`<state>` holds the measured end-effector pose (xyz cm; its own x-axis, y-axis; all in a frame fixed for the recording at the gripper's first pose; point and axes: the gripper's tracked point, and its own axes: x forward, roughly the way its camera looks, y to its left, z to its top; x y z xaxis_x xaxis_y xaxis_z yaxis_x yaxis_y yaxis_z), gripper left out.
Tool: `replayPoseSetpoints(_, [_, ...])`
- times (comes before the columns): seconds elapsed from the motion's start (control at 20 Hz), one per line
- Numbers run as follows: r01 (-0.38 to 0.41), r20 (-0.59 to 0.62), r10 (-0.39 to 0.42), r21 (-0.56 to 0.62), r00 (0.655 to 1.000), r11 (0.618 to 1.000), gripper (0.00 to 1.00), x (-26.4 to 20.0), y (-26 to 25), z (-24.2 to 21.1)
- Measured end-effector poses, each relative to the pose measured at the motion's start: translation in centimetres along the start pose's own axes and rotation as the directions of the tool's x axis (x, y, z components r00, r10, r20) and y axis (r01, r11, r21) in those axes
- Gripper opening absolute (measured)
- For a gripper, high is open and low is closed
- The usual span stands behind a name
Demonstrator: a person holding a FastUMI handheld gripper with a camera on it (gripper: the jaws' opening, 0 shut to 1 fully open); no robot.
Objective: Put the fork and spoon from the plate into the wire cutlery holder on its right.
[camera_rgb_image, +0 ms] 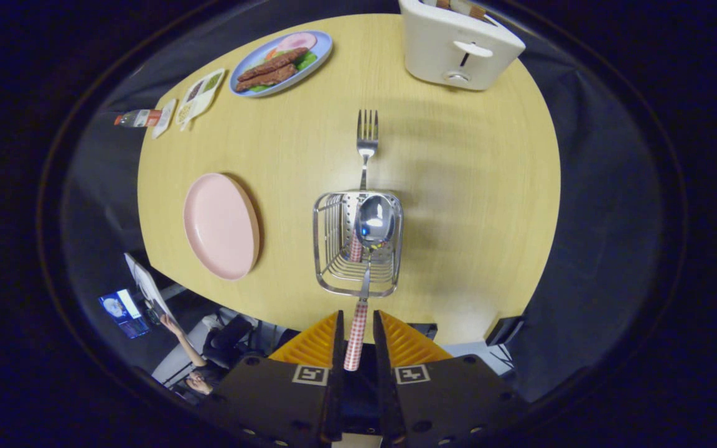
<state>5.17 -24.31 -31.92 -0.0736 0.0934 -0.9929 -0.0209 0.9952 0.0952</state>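
Observation:
My gripper (356, 318) is shut on the red-checked handle of a metal spoon (376, 219). The spoon points forward from between the fingers, and its bowl hovers over the wire cutlery holder (324, 249) just ahead on the wooden table. A fork (367, 140) rests in the holder, its checked handle down inside and its tines leaning out past the far rim. To the left of the holder lies the pink plate (221, 225), with nothing on it.
A white toaster (458, 43) stands at the table's far side, right of the fork's line. A blue plate of food (281, 62), small packets (200, 93) and a bottle (137, 118) sit far left. A person (200, 364) is below the table's near edge.

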Motion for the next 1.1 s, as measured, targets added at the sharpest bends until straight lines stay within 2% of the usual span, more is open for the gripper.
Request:
replayPoseSetpoints(0.05, [-0.002, 0.014, 0.002, 0.003, 1.0, 1.0, 0.28, -0.1, 0.0, 0.0])
replayPoseSetpoints(0.2, [-0.002, 0.055, 0.001, 0.013, 0.998, 1.0, 0.29, -0.6, 0.4, 0.1])
replayPoseSetpoints(0.35, [-0.01, 0.151, 0.009, 0.007, 0.988, 1.0, 0.34, -1.8, 1.6, 0.7])
replayPoseSetpoints(0.45, [-0.025, 0.226, 0.022, 0.01, 0.974, 1.0, 0.34, -3.0, 3.1, 1.3])
replayPoseSetpoints(0.55, [-0.019, 0.299, 0.02, -0.004, 0.954, 1.0, 0.44, -4.3, 4.8, 1.5])
replayPoseSetpoints(0.7, [0.002, 0.416, 0.008, -0.022, 0.909, 1.0, 0.62, -6.3, 7.8, 1.9])
replayPoseSetpoints(0.8, [0.011, 0.495, 0.001, -0.02, 0.869, 1.0, 0.67, -7.7, 10.3, 2.2])
replayPoseSetpoints(0.95, [0.037, 0.607, -0.017, -0.02, 0.794, 0.999, 0.78, -9.8, 13.8, 2.6])
replayPoseSetpoints(1.1, [0.054, 0.699, -0.023, -0.022, 0.715, 0.998, 0.97, -12.3, 17.5, 2.0])
